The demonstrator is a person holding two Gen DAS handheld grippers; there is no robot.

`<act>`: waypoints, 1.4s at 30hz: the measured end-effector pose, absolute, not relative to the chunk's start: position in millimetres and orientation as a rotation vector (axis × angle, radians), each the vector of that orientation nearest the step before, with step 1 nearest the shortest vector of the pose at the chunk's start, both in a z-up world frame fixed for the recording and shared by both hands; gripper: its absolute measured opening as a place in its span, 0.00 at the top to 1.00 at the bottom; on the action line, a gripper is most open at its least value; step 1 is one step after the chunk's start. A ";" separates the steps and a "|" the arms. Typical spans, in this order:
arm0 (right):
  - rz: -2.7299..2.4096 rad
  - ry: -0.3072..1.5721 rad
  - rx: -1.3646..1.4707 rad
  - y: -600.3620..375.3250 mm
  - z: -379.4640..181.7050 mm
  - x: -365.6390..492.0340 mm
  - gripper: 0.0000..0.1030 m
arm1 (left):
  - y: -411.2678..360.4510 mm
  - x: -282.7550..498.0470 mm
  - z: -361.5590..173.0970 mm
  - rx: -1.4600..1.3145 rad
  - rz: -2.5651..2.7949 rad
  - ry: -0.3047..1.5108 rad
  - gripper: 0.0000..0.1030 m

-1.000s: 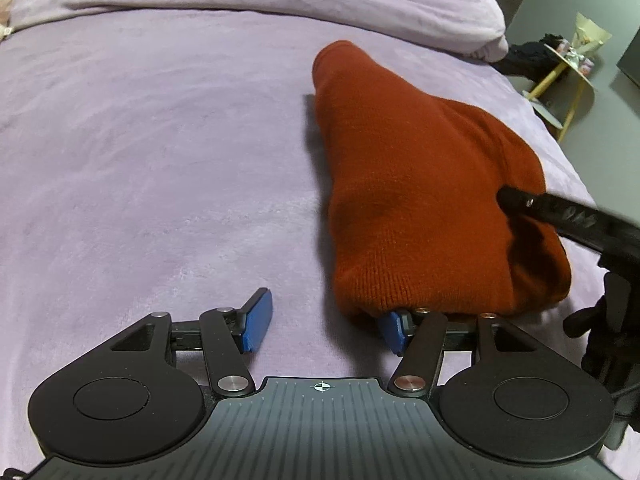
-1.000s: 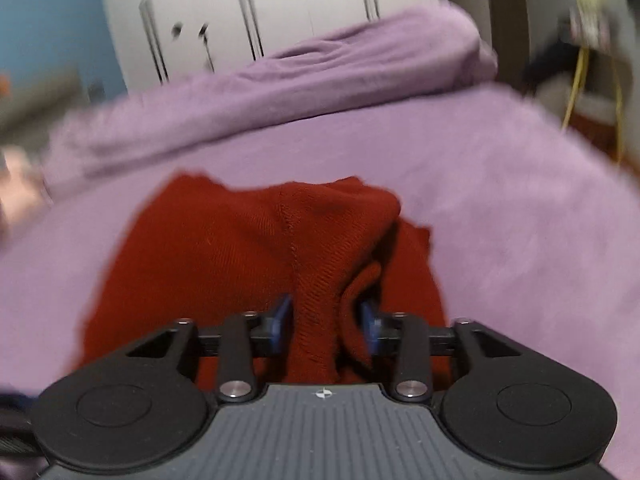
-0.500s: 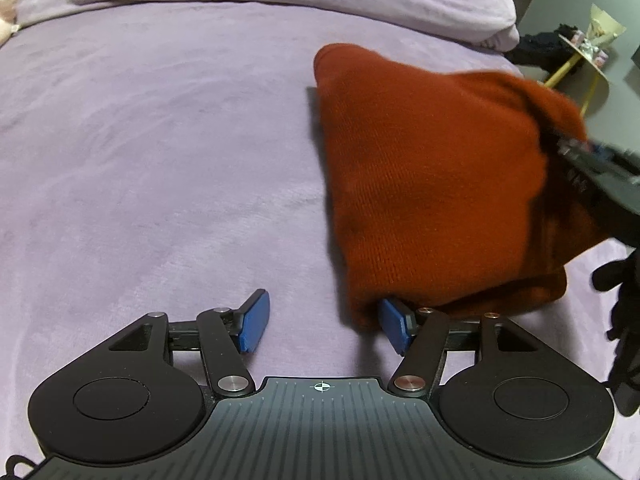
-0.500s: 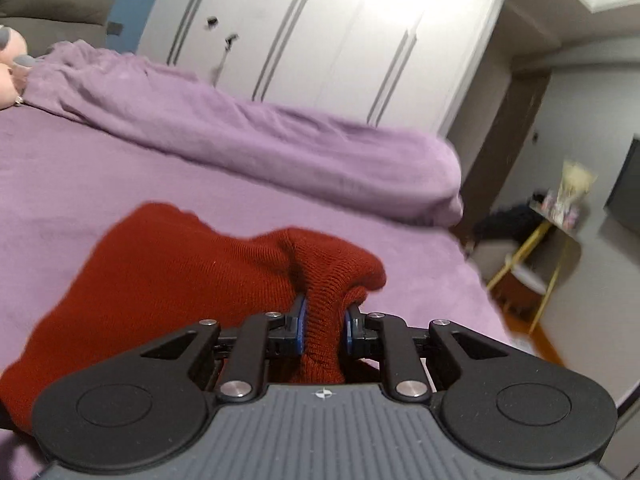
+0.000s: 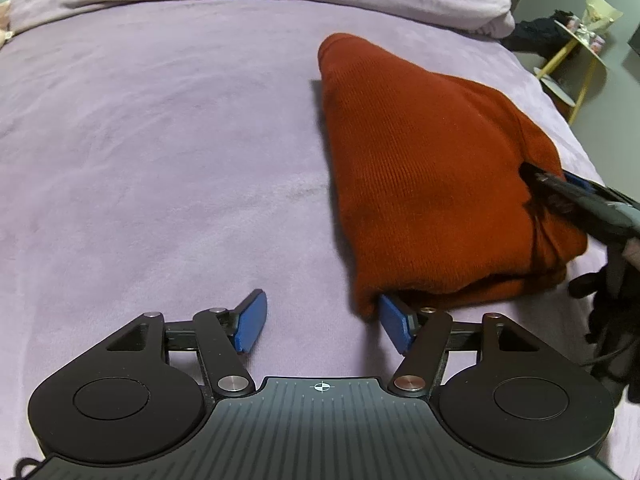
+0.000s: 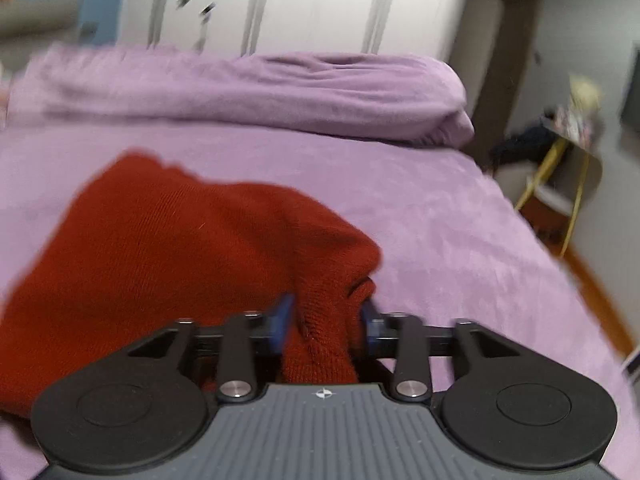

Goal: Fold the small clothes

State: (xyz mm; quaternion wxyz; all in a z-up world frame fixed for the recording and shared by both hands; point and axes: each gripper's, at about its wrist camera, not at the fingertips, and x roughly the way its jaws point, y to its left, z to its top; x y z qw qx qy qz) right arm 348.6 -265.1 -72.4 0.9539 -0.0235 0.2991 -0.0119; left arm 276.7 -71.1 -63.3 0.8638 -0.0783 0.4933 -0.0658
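A rust-red knit garment (image 5: 432, 184) lies folded on the purple bed cover (image 5: 160, 160). My left gripper (image 5: 322, 322) is open and empty at the garment's near left corner, its right pad (image 5: 394, 326) touching the knit edge. My right gripper (image 6: 326, 322) has its jaws partly apart, with a fold of the red garment (image 6: 180, 248) bunched between the blue pads. In the left wrist view the right gripper (image 5: 576, 196) reaches into the garment's right side.
A rolled purple blanket (image 6: 280, 92) lies across the far end of the bed. White wardrobe doors (image 6: 280, 4) stand behind it. A small table with yellow legs (image 5: 576, 52) stands off the bed's right edge.
The right gripper's jaws have widened from a tight pinch on the fold. The garment's raised right side has come down onto the bed. The left gripper has stayed put and open.
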 end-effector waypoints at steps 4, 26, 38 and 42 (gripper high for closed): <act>-0.044 0.517 0.163 -297.2 -47.4 335.3 0.40 | -41.2 269.5 -52.9 -0.168 -0.161 1.025 0.37; 0.084 0.848 0.141 -236.0 -88.2 489.6 0.84 | -99.0 382.0 -51.0 -0.195 -0.232 0.921 0.23; 0.146 0.615 0.411 -285.1 -73.1 383.4 0.47 | -72.5 331.0 -46.2 -0.215 -0.302 0.913 0.21; 0.050 0.543 0.584 -320.4 -82.5 286.8 0.36 | -82.0 278.9 -48.3 -0.117 -0.232 0.870 0.22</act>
